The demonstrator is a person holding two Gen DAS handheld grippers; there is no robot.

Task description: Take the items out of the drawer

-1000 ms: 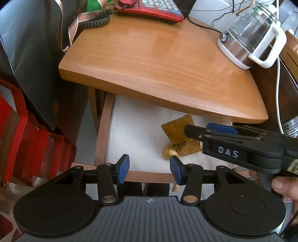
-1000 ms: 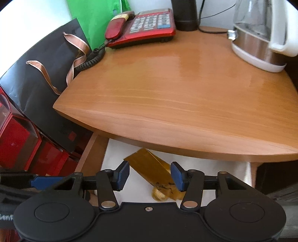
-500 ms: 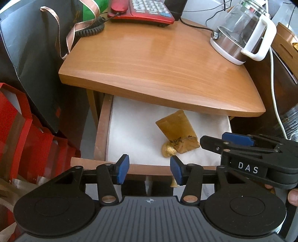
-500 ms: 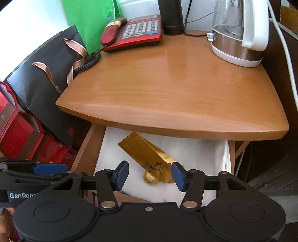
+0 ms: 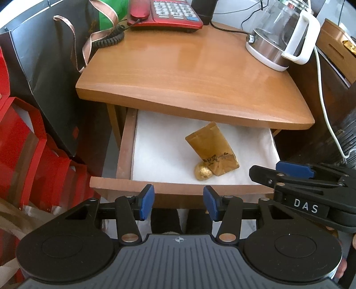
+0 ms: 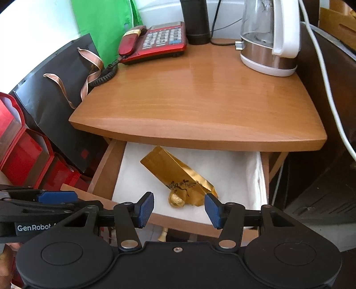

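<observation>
Both grippers, left gripper (image 5: pixel 178 201) and right gripper (image 6: pixel 179 210), are hanging open and empty, having drawn back from the wooden drawer (image 5: pixel 178 189). Its gold foil pouch (image 6: pixel 178 175) and gold ball (image 6: pixel 176 201) are lying untouched, awaiting pickup.

Rear of drawer (image 5: pixel 125 146) hidden under tabletop (image 5: pixel 193 73); depth cannot tell. Far end of gold packet (image 6: pixel 175 173) tucked toward tabletop edge at 12 o'clock. Black writing on packet too small to read. Gold foil ball (image 6: pixel 176 201) partly covered by packet at 3 o'clock. Kettle (image 5: pixel 280 37) top cut off by frame edge at 12 o'clock in both views. Phone (image 5: pixel 165 13) upper part cut off in left wrist view; key labels illegible. Small brass object (image 6: pixel 163 235) below drawer front mostly hidden, identity unclear
</observation>
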